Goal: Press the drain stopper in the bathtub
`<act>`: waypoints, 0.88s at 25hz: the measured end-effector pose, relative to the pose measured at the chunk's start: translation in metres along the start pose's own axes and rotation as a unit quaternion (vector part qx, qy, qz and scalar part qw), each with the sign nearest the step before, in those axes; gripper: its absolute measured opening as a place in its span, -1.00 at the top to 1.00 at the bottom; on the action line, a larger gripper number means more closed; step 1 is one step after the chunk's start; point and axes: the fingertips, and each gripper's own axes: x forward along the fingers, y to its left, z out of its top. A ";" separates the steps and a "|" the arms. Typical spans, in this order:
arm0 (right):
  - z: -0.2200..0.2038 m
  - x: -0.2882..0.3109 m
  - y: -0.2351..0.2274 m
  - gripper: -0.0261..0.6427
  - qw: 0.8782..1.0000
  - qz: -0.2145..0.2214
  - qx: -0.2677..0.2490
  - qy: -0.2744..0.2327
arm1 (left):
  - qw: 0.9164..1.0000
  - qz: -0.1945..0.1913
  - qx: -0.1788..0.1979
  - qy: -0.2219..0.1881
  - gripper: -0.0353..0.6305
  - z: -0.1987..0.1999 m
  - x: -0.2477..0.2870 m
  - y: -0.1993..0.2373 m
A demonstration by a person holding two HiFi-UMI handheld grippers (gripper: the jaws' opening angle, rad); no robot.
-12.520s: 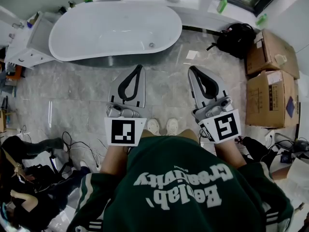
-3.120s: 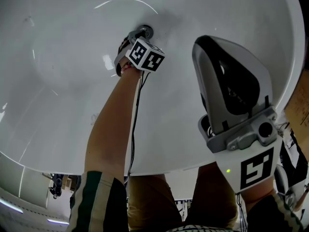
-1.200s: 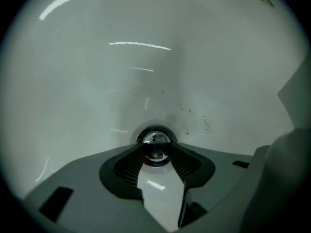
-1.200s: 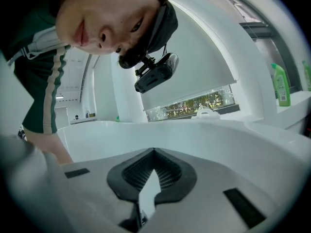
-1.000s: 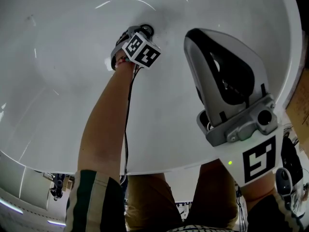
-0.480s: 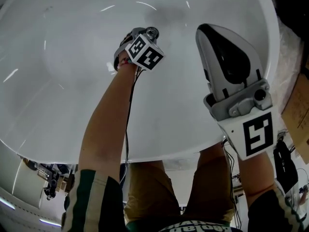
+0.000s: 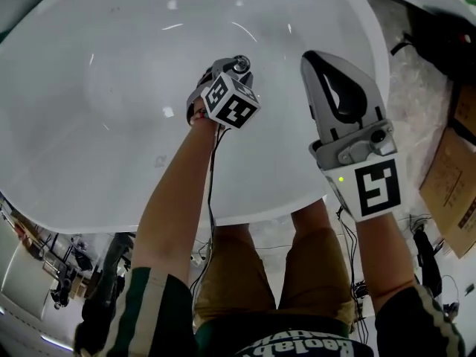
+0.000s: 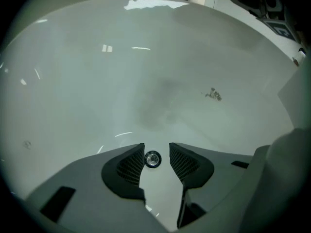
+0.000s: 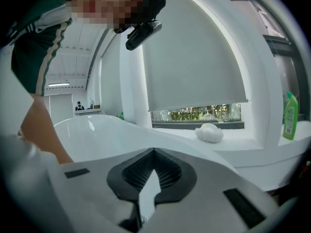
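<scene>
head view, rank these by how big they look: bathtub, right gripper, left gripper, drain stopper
1. bathtub
2. right gripper; nearer the camera, so its lead over the left is unsure
3. left gripper, deeper in the tub; its fingers have just been closing, nothing held between them
4. drain stopper

The white tub (image 7: 111,125) stood on a pale, veined stone floor (image 7: 405,88). In the tub's bottom sat a round metal stopper (image 8: 152,159), and a small dark smudge (image 8: 213,95) marked the tub's inner wall, well apart from it. On the floor to the right lay cardboard boxes (image 7: 455,192) and a black bag (image 7: 439,28). Behind the tub, a white ledge (image 9: 252,136) bore a white lump (image 9: 209,132) and a green bottle (image 9: 290,115).
</scene>
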 end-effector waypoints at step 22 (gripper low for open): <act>0.078 -0.039 0.033 0.88 0.999 0.004 -0.039 0.006 | 0.955 0.055 -0.080 -0.280 0.39 0.121 -0.253 -0.031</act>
